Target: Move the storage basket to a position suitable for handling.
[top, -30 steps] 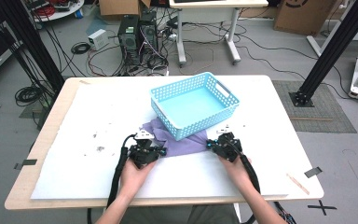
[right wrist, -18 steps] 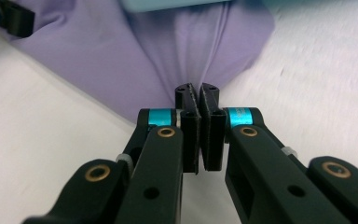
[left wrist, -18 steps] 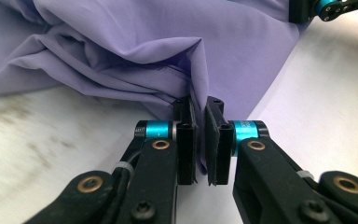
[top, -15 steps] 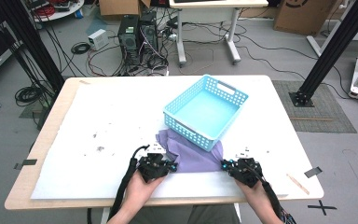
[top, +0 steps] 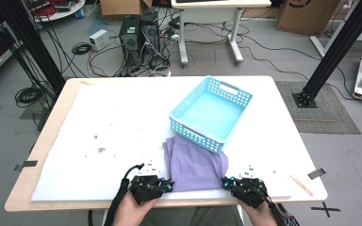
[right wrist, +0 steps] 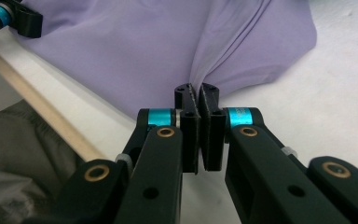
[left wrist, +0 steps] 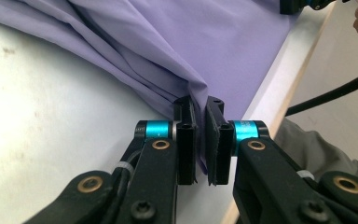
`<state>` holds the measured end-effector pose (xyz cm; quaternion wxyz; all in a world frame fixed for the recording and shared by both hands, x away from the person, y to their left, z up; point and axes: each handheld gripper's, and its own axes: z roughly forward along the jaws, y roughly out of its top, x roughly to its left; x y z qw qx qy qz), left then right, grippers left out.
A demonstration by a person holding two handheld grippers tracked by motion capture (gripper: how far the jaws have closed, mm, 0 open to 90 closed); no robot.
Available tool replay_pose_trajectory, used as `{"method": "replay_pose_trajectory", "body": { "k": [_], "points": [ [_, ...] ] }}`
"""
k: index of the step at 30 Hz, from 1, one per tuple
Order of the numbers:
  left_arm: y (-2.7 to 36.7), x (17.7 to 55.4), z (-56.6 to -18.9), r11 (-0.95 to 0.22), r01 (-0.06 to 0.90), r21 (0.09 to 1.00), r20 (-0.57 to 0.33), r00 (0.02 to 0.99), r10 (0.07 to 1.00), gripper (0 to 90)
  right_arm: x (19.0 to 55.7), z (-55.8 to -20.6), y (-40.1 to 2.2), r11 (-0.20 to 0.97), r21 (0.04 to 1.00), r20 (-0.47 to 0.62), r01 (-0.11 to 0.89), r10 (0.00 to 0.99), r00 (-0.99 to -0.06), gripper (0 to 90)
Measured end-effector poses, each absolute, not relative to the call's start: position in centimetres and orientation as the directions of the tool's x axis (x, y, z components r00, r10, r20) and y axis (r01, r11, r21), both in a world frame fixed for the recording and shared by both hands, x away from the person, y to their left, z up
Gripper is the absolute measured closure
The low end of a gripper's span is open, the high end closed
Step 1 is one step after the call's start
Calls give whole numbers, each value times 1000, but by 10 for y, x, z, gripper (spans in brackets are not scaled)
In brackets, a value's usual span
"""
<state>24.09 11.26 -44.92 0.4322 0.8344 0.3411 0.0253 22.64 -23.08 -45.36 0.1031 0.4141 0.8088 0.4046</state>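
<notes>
Left gripper [left wrist: 199, 109] is clamping a bunched corner of the purple cloth [left wrist: 186, 42], jaws pressed together on the fabric. Cloth is spreading up and away from the jaws, folds running along its left side over the white table cover [left wrist: 51, 107]. Table's wooden edge [left wrist: 303, 79] is running diagonally at right. The other gripper [left wrist: 303, 5] is sitting at the cloth's far corner, top right.
</notes>
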Motion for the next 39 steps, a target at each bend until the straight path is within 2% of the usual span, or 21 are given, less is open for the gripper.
{"method": "replay_pose_trajectory", "body": {
  "k": [8, 10, 11, 12, 13, 14, 15, 17, 18, 20, 21, 26, 29, 34, 39],
  "points": [
    [117, 235, -450, -400, 540, 740, -255, 777, 576, 820, 212, -454, -228, 337, 744, 162, 577, 747, -645, 872],
    [117, 236, -450, -407, 531, 744, -240, 780, 578, 757, 212, -453, -228, 345, 749, 146, 565, 747, -649, 846],
    [118, 236, -449, -408, 528, 745, -226, 776, 589, 757, 212, -453, -228, 345, 749, 146, 565, 747, -649, 846],
    [118, 236, -449, -406, 527, 747, -219, 771, 598, 657, 211, -451, -227, 349, 761, 119, 547, 753, -647, 801],
    [119, 237, -448, -404, 525, 749, -210, 767, 606, 657, 211, -451, -227, 349, 761, 119, 547, 753, -647, 801],
    [120, 237, -447, -401, 522, 752, -206, 765, 610, 578, 211, -449, -228, 351, 772, 99, 530, 758, -645, 736],
    [121, 237, -446, -401, 515, 757, -199, 767, 610, 578, 211, -449, -228, 351, 772, 99, 530, 758, -645, 736],
    [123, 237, -443, -394, 498, 773, -172, 762, 625, 510, 212, -446, -230, 335, 784, 94, 523, 768, -633, 685],
    [125, 237, -441, -387, 488, 783, -165, 762, 627, 458, 214, -442, -234, 324, 803, 81, 501, 772, -630, 620],
    [128, 238, -436, -374, 461, 805, -143, 763, 631, 422, 218, -437, -237, 305, 822, 74, 481, 780, -621, 553],
    [131, 238, -429, -371, 424, 827, -101, 760, 642, 412, 220, -435, -239, 297, 830, 71, 472, 783, -618, 530],
    [141, 244, -418, -348, 379, 857, -55, 740, 670, 381, 237, -423, -245, 253, 863, 71, 437, 796, -601, 455],
    [150, 251, -412, -324, 348, 880, -32, 723, 690, 362, 257, -417, -248, 229, 878, 79, 421, 797, -598, 380],
    [167, 265, -407, -276, 303, 912, -7, 684, 729, 341, 280, -415, -244, 214, 879, 95, 426, 797, -596, 361],
    [184, 272, -411, -238, 298, 924, -13, 648, 761, 338, 291, -410, -234, 217, 892, 86, 396, 779, -621, 370]
  ]
}}
